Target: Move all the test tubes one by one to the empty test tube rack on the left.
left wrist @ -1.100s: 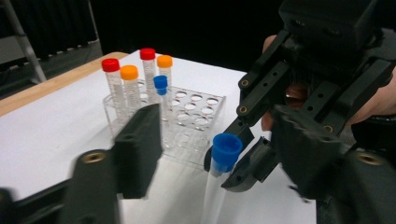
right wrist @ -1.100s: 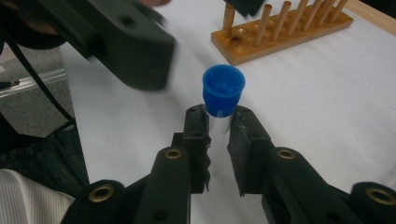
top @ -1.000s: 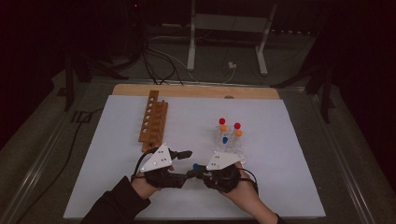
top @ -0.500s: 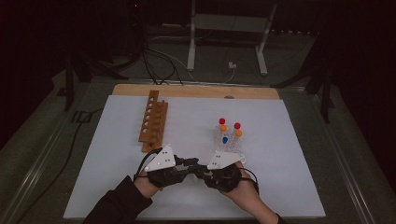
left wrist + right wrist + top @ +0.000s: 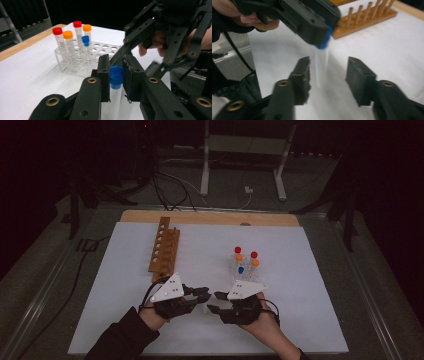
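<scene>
Small clear plastic tube w/ a blue screw cap (image 5: 116,77) sits low centre of the left gripper view, clamped by its cap betw. the two black pads of the left gripper (image 5: 116,78). Same tube hangs upper centre of the right gripper view (image 5: 322,57), cap up, clear body pointing down, just above the white table sheet (image 5: 200,245).

Right gripper (image 5: 328,75) low in its own view: jaws apart, just been opening, tube body betw. them but pads not touching it. So a hand-over, left now has it.

In the high view both grippers sit low centre, left (image 5: 202,295) and right (image 5: 216,302) nose to nose.

Handling, prob.: very light, looks empty. Stiff, thin wall, smooth and slippy on the clear part, might crack if squeezed hard. Cap is fatter & ribbed, so best spot to grab; grip at cap lets the body swing a bit tho.

Clear plastic rack w/ red, orange & blue capped tubes (image 5: 75,50) upper left of the left gripper view. Brown wooden peg rack (image 5: 362,17) upper right of the right gripper view, also left of centre in the high view (image 5: 164,249)
</scene>
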Action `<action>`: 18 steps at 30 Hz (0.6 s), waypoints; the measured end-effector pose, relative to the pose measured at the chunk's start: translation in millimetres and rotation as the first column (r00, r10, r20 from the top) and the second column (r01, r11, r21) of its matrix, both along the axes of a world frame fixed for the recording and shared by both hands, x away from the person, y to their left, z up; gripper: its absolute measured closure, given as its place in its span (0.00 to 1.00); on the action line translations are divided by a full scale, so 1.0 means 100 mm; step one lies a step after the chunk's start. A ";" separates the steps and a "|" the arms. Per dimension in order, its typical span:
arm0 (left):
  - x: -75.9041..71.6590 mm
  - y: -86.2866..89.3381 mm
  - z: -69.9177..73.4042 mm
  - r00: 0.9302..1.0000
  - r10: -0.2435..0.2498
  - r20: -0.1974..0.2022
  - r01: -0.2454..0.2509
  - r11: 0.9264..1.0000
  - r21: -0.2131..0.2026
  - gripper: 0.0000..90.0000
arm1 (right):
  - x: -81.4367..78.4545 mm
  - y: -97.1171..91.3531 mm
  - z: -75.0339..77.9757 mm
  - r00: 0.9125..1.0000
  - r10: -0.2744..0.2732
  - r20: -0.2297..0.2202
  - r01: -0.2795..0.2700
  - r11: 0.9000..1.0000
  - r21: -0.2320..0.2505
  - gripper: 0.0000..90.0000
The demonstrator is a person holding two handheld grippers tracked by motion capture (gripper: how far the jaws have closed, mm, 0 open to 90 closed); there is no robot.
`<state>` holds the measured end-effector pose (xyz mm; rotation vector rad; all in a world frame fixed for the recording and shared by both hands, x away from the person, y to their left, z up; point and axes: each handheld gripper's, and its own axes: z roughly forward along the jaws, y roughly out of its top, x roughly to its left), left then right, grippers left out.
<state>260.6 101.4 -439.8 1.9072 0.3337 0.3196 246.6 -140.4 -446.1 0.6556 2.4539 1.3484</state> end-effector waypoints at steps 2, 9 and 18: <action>0.03 0.04 0.03 1.000 0.011 0.000 -0.011 1.000 0.001 0.87 | 0.00 -0.06 0.02 1.000 -0.005 0.011 0.005 0.999 0.033 0.46; 0.14 0.15 0.12 0.999 0.053 0.001 -0.053 0.999 0.002 0.87 | -0.03 -0.25 0.09 0.995 -0.073 0.065 0.066 0.993 0.101 0.20; 0.29 0.25 0.22 0.996 0.094 0.005 -0.094 0.996 0.003 0.87 | 0.01 -0.44 0.10 0.989 -0.136 0.050 0.127 0.980 0.153 0.00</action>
